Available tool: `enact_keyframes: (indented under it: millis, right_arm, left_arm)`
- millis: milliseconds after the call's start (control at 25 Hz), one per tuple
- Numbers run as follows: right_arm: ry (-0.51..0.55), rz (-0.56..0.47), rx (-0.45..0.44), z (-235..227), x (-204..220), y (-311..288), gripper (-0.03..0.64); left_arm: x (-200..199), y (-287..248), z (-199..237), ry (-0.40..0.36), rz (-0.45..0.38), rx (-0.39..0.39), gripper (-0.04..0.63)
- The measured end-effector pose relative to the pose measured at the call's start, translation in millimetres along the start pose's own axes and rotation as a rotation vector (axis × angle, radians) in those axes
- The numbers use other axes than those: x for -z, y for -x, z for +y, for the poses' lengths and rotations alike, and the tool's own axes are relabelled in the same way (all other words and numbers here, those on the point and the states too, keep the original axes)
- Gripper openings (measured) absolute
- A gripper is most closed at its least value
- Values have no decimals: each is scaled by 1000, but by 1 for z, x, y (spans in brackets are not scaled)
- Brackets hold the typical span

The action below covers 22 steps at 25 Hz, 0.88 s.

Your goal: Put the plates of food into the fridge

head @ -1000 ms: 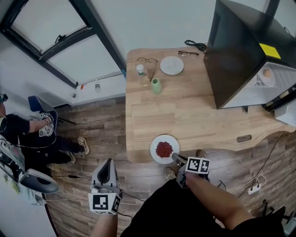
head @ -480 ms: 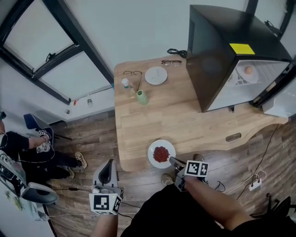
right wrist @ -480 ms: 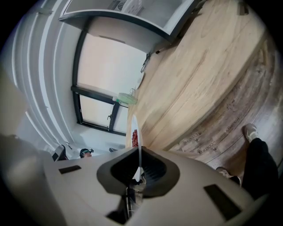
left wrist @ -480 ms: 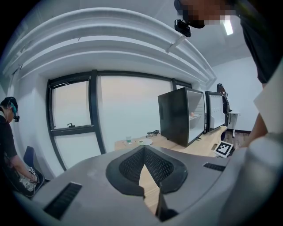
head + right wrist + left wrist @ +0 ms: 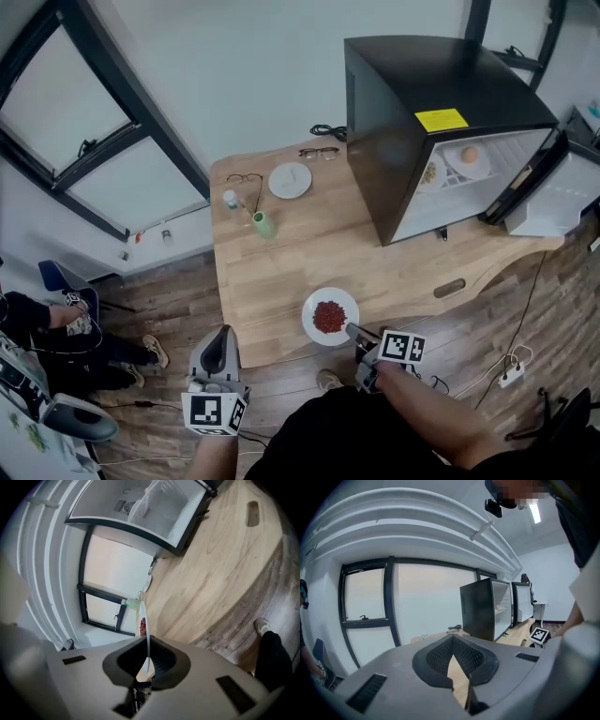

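Observation:
A white plate of red food [image 5: 330, 317] is over the front edge of the wooden table [image 5: 375, 258]. My right gripper [image 5: 359, 335] is shut on its near rim. In the right gripper view the plate [image 5: 146, 625] runs edge-on between the pads of that gripper [image 5: 148, 656]. The black fridge [image 5: 412, 131] stands at the table's right end with its door [image 5: 553, 202] swung open. Two plates of food [image 5: 469, 155] sit on its shelf. My left gripper [image 5: 220, 347] hangs over the floor left of the table, shut and holding nothing, as in its own view [image 5: 457, 660].
An empty white plate [image 5: 290, 180], a green cup [image 5: 263, 224], a small bottle [image 5: 232, 201], two pairs of glasses [image 5: 244, 178] and a cable [image 5: 323, 130] lie at the table's far side. A seated person [image 5: 56, 319] is at the left. A power strip [image 5: 511, 375] lies on the floor.
The view has swung toward the fridge, whose open inside shows more. My right gripper keeps its hold on the plate, which has risen slightly. The left gripper has moved along with me.

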State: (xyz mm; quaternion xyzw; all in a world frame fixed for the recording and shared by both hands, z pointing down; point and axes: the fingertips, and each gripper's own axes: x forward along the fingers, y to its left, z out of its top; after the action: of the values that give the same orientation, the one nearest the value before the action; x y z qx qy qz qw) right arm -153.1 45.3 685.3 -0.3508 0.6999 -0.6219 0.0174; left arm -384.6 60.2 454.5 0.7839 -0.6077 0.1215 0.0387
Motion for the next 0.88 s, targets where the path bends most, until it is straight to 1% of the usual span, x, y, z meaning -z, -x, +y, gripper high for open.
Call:
enact_keyframes:
  millis: [280, 680, 880]
  right_arm:
    - [-26, -62, -7, -5, -38, 25, 31]
    - [-31, -105, -15, -14, -90, 55, 31]
    - [-38, -125, -12, -21, -115, 73, 31]
  left_arm:
    - [-14, -24, -23, -10, -7, 36, 3]
    - [-41, -66, -54, -36, -23, 72, 3]
    - [-54, -92, -80, -40, -33, 105, 3]
